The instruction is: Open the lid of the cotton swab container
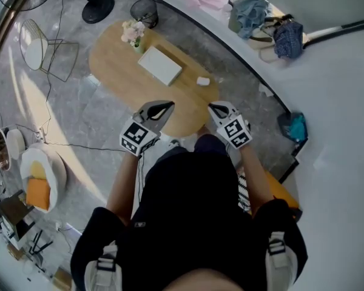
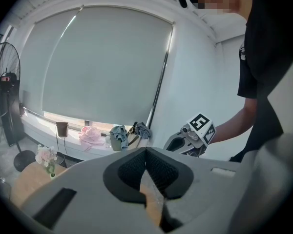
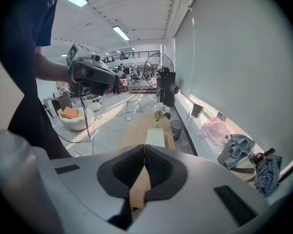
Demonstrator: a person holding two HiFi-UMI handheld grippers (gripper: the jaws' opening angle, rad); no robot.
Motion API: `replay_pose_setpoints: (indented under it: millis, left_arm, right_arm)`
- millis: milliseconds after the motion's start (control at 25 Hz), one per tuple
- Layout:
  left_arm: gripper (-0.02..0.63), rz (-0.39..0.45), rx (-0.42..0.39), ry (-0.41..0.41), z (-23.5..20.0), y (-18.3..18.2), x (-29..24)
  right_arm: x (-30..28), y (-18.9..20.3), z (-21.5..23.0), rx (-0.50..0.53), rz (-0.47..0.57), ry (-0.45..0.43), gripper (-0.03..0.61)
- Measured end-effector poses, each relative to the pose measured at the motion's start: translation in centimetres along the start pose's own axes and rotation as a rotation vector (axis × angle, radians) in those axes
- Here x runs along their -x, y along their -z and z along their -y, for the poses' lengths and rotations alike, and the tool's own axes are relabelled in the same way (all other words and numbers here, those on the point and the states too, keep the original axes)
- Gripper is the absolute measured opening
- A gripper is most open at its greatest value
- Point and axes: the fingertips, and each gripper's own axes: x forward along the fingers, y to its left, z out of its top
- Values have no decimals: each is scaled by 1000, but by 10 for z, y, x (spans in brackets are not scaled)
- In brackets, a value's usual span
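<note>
A small white container lies on the oval wooden table, near its right edge. Beside it is a flat white box, also seen in the right gripper view as a white box. My left gripper and right gripper hover side by side above the table's near end, short of the container. Both are shut and hold nothing. The left gripper view shows its jaws pressed together, with the right gripper beyond. In the right gripper view, the jaws are likewise closed.
A vase of pale flowers stands at the table's far end, with a wire bin behind it. Clothes and bags lie on the window ledge. A wire chair and a fan base stand to the left.
</note>
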Motion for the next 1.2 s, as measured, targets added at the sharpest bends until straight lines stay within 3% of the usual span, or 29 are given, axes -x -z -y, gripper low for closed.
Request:
replay_pose_setpoints:
  millis: [440,760,1200]
  left_arm:
    - [0,-53,33,-18,-28,8,-45]
    - [0,-102,58,-16,-43,23,-68]
    - [0,-148,81,-19,-60,48,-102]
  right_arm:
    - [-46,40,52,-16,-73,-69,-5]
    - [-84,89,71,88,-209,-123,-5]
    - [-140,142,103,58,-306,-200,-5]
